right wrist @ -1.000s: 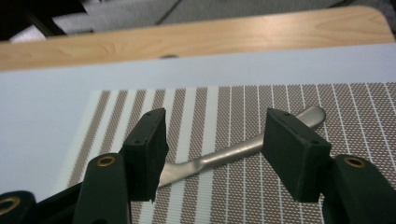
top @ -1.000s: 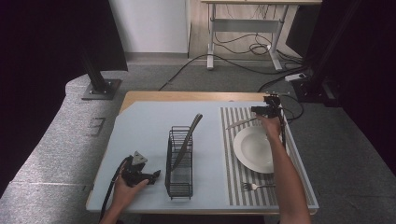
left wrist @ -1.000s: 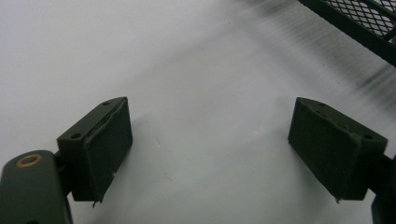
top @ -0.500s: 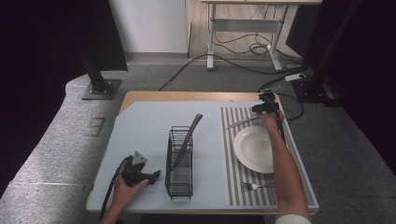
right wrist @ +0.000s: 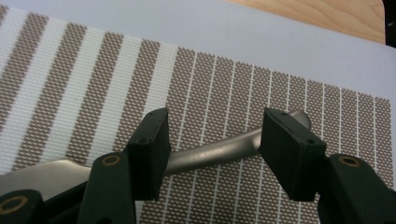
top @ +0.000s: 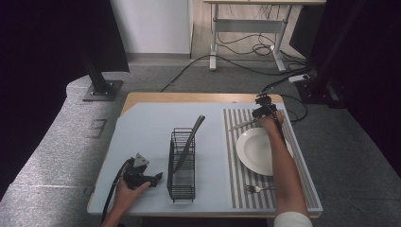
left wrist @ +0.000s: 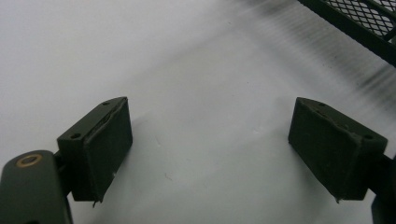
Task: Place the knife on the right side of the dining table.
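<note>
Seen from the high view, the right gripper [top: 257, 117] hung low over the far edge of the striped placemat [top: 235, 161], at the handle end of a table knife [top: 241, 125] lying just beyond the white plate [top: 253, 151], while a fork [top: 257, 188] lay on the mat's near edge. The left gripper [top: 152, 178] rested in the person's hand on the pale blue table cover [top: 142, 132], just beside the black wire cutlery rack [top: 181, 165], in which a grey utensil [top: 189, 142] leaned. In the left gripper view, its jaws stood wide apart with nothing between them, the rack's mesh [left wrist: 369, 16] at the top corner. In the right gripper view, the jaws stood partly open astride the knife's handle [right wrist: 219, 150], which ran crosswise between them on the mat [right wrist: 224, 93]; they had just been closing, and whether the pads touched the metal could not be told
</note>
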`<state>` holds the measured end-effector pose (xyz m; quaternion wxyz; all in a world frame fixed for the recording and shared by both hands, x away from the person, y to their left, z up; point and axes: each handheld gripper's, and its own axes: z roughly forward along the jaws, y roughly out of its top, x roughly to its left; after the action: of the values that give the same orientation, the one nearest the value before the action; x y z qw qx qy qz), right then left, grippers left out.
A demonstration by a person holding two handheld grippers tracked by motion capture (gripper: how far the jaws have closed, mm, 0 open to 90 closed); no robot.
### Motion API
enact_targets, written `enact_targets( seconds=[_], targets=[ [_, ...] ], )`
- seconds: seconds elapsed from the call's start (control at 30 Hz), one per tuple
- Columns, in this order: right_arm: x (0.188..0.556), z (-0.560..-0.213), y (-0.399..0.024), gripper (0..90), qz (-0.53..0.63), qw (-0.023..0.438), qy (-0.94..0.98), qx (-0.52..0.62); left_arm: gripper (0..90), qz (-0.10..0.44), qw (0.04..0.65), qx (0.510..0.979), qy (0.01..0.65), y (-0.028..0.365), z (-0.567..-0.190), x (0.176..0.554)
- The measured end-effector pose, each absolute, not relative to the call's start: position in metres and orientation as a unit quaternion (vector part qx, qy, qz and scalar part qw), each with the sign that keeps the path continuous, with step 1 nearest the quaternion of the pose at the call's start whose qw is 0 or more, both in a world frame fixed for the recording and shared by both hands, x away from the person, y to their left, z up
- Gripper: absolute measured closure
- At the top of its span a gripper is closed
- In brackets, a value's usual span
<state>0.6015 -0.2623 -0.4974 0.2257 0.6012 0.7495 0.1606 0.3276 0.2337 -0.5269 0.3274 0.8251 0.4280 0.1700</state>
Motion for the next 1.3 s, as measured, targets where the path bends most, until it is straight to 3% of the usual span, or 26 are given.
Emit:
enact_targets(
  seconds=[0.4,0.87,1.3],
  targets=[
    [0.597,-0.501,-0.267,41.3,0.152,0.223,0.745,0.610,13.0,0.170,0.327,0.825,0.428,0.234,-0.527,0.327],
    [0.614,-0.503,-0.292,43.0,0.145,0.251,0.727,0.622,13.0,0.170,0.327,0.825,0.428,0.234,-0.527,0.328],
    [0.603,-0.504,-0.301,42.8,0.148,0.247,0.717,0.635,13.0,0.170,0.327,0.825,0.428,0.234,-0.527,0.327]
  ],
)
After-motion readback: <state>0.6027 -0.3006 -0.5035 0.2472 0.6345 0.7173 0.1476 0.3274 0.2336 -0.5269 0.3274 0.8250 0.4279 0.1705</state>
